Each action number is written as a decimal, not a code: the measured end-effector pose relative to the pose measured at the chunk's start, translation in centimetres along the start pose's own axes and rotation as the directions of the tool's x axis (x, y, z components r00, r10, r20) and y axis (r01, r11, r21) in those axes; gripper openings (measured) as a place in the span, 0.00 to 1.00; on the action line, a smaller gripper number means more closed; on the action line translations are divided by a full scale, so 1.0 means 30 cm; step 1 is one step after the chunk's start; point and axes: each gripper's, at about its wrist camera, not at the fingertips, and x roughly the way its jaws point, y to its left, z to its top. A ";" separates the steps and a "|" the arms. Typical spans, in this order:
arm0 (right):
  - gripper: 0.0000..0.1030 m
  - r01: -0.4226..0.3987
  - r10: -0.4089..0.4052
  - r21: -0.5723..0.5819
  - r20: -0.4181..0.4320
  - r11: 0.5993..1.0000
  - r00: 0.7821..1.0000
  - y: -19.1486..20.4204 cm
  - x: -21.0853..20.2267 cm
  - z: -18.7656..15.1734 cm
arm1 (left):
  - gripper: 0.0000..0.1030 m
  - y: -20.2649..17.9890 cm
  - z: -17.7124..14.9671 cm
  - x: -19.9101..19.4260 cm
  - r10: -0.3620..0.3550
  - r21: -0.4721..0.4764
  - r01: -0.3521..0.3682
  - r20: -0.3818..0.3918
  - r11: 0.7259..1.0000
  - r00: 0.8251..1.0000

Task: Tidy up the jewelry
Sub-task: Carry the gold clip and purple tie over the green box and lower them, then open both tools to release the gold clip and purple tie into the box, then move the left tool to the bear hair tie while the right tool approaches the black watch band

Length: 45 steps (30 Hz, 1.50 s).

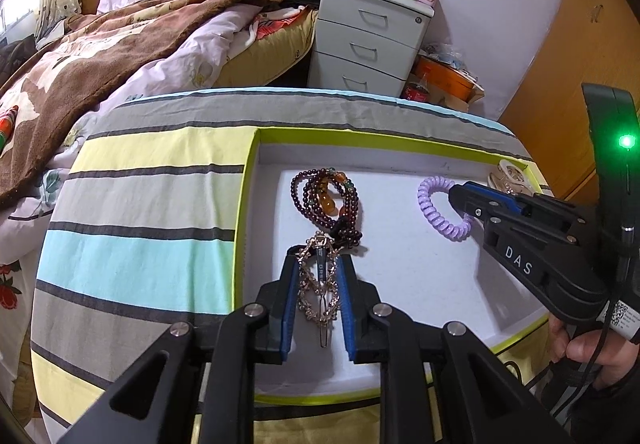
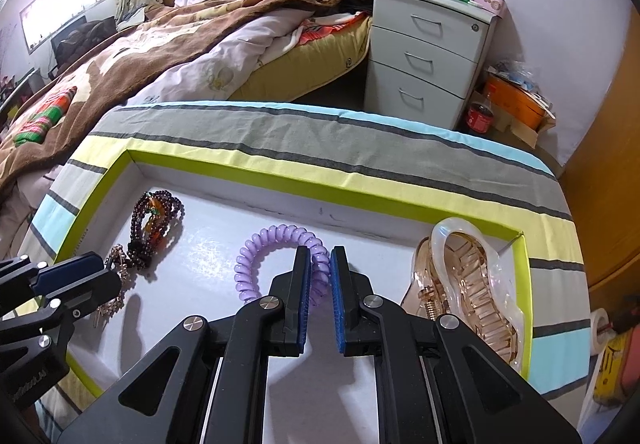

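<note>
A white tray with a lime rim (image 1: 245,212) (image 2: 280,180) lies on a striped cloth. In it are a dark red bead bracelet (image 1: 320,200) (image 2: 154,228), a gold hair clip (image 1: 318,284) (image 2: 116,276), a purple coil hair tie (image 1: 436,210) (image 2: 272,256) and a clear pink claw clip (image 2: 468,292) (image 1: 510,178). My left gripper (image 1: 318,264) has its jaws apart around the gold hair clip, which lies between them on the tray. My right gripper (image 2: 320,260) is partly closed around the right side of the purple coil hair tie.
The striped cloth (image 1: 140,204) covers a round table. A bed with a brown blanket (image 1: 120,44) lies behind on the left. A white drawer cabinet (image 1: 368,40) stands behind, with a red bottle (image 1: 416,90) and an orange bin beside it.
</note>
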 end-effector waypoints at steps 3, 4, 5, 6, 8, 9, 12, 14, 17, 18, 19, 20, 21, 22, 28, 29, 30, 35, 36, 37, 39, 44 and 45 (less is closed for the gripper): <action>0.14 0.005 -0.005 -0.006 0.003 1.000 1.000 -0.001 -0.003 0.001 | 0.27 -0.003 -0.001 -0.004 -0.001 0.005 0.001 0.003 1.000 1.000; 0.14 0.006 -0.006 -0.004 0.006 1.000 1.000 -0.003 -0.005 0.002 | 0.30 -0.004 -0.001 -0.006 -0.001 0.005 0.001 0.005 1.000 1.000; 0.16 0.004 -0.004 -0.002 0.008 1.000 1.000 -0.004 -0.009 0.001 | 0.31 -0.004 -0.001 -0.008 -0.002 0.004 0.002 0.006 1.000 1.000; 0.17 0.003 -0.003 0.002 0.011 1.000 1.000 -0.006 -0.013 0.002 | 0.33 -0.003 0.000 -0.008 -0.003 0.003 0.003 0.006 1.000 1.000; 0.22 0.003 -0.003 0.006 0.015 1.000 1.000 -0.005 -0.020 0.003 | 0.35 -0.004 0.000 -0.010 -0.003 0.004 0.002 0.007 1.000 1.000; 0.22 0.000 0.000 0.008 0.019 1.000 1.000 -0.004 -0.026 0.003 | 0.37 -0.004 0.001 -0.012 -0.002 0.002 0.001 0.007 1.000 1.000; 0.23 -0.001 0.001 0.011 0.033 1.000 0.999 -0.002 -0.044 0.002 | 0.42 -0.007 0.000 -0.022 -0.004 -0.001 0.004 0.011 1.000 1.000; 0.23 -0.001 0.000 0.013 0.043 1.000 0.999 -0.001 -0.058 0.002 | 0.44 -0.008 -0.002 -0.033 -0.005 0.000 0.005 0.016 1.000 1.000; 0.31 -0.009 0.007 0.032 0.061 0.999 0.998 -0.003 -0.090 -0.006 | 0.48 -0.011 -0.003 -0.051 -0.001 -0.004 0.001 0.025 1.000 1.000; 0.35 -0.013 0.010 0.036 0.066 0.999 0.998 -0.002 -0.099 -0.010 | 0.48 -0.011 -0.005 -0.059 0.000 -0.007 0.001 0.026 1.000 1.000; 0.37 -0.020 0.017 0.040 0.073 0.999 0.997 -0.003 -0.113 -0.015 | 0.48 -0.012 -0.006 -0.067 -0.001 -0.006 0.001 0.029 1.000 1.000; 0.37 -0.022 0.019 0.041 0.078 0.999 0.997 -0.002 -0.120 -0.019 | 0.48 -0.013 -0.010 -0.077 -0.001 -0.007 0.001 0.033 1.000 0.999; 0.37 -0.022 0.018 0.043 0.084 0.999 0.996 -0.001 -0.134 -0.024 | 0.48 -0.014 -0.013 -0.087 0.001 -0.008 -0.001 0.037 1.000 0.999; 0.37 -0.022 0.018 0.046 0.091 0.999 0.996 -0.001 -0.149 -0.030 | 0.49 -0.015 -0.015 -0.097 0.000 -0.007 0.000 0.042 1.000 0.999; 0.37 -0.038 0.030 0.067 0.120 0.997 0.992 0.001 -0.218 -0.065 | 0.50 -0.031 -0.041 -0.169 -0.007 -0.001 0.007 0.071 1.000 0.997; 0.37 -0.039 0.031 0.069 0.127 0.997 0.991 0.002 -0.235 -0.075 | 0.50 -0.033 -0.046 -0.180 -0.009 0.001 0.009 0.075 1.000 0.997; 0.37 -0.041 0.032 0.070 0.131 0.997 0.991 0.002 -0.244 -0.082 | 0.50 -0.034 -0.050 -0.190 -0.010 0.001 0.010 0.078 1.000 0.997; 0.37 -0.044 0.031 0.083 0.152 0.996 0.988 -0.004 -0.304 -0.130 | 0.50 -0.041 -0.085 -0.247 -0.019 0.000 0.019 0.098 1.000 0.995; 0.37 -0.048 0.033 0.088 0.159 0.995 0.987 -0.006 -0.318 -0.143 | 0.50 -0.040 -0.092 -0.257 -0.020 -0.001 0.020 0.100 1.000 0.995; 0.37 -0.052 0.036 0.094 0.164 0.994 0.986 -0.008 -0.331 -0.156 | 0.50 -0.037 -0.099 -0.268 -0.020 -0.003 0.020 0.103 1.000 0.994; 0.37 -0.056 0.038 0.101 0.169 0.993 0.985 -0.014 -0.350 -0.181 | 0.50 -0.030 -0.119 -0.290 -0.022 -0.010 0.023 0.113 1.000 0.993; 0.37 -0.073 0.052 0.115 0.177 0.991 0.983 -0.018 -0.391 -0.255 | 0.50 -0.004 -0.173 -0.334 -0.027 -0.038 0.032 0.123 0.999 0.992; 0.37 -0.075 0.054 0.114 0.176 0.991 0.983 -0.018 -0.398 -0.270 | 0.51 0.000 -0.185 -0.340 -0.029 -0.041 0.034 0.125 0.999 0.992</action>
